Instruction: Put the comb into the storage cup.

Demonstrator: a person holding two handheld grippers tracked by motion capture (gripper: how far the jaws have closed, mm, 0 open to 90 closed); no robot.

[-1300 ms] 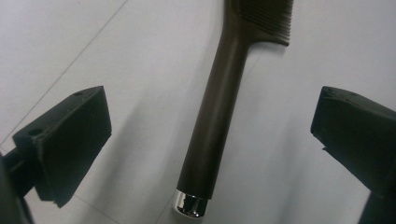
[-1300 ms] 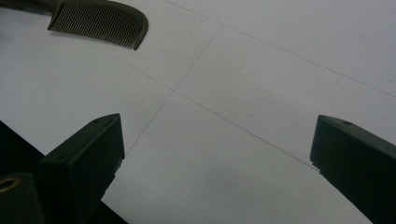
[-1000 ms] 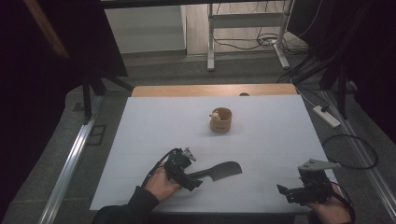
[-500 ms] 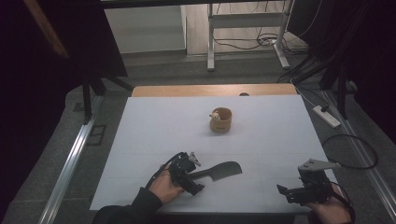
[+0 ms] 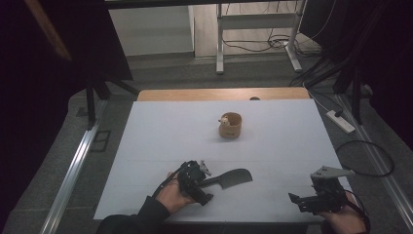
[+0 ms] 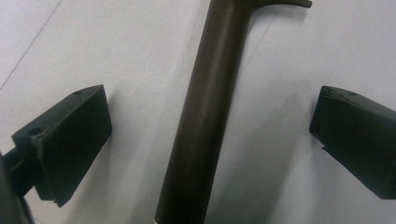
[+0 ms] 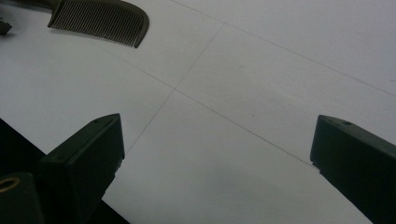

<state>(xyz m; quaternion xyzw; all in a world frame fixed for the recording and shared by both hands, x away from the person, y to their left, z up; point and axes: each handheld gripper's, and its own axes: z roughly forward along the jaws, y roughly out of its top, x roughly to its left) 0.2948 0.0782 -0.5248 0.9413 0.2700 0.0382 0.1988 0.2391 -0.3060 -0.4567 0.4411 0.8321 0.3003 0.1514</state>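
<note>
Left gripper view: left hand-held gripper (image 6: 210, 140) wide, straddling comb (image 6: 205, 121) handle.
Right hand-held gripper (image 7: 215, 163): wide, empty.
Risk: handle off-centre; closing may skid it across surface (image 6: 289, 93).

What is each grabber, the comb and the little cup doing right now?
left gripper: open, jaws either side of the comb's handle, not touching it.
right gripper: open, nothing between its jaws.
comb: lying flat on the table.
cup: standing upright, apart from the comb.
</note>
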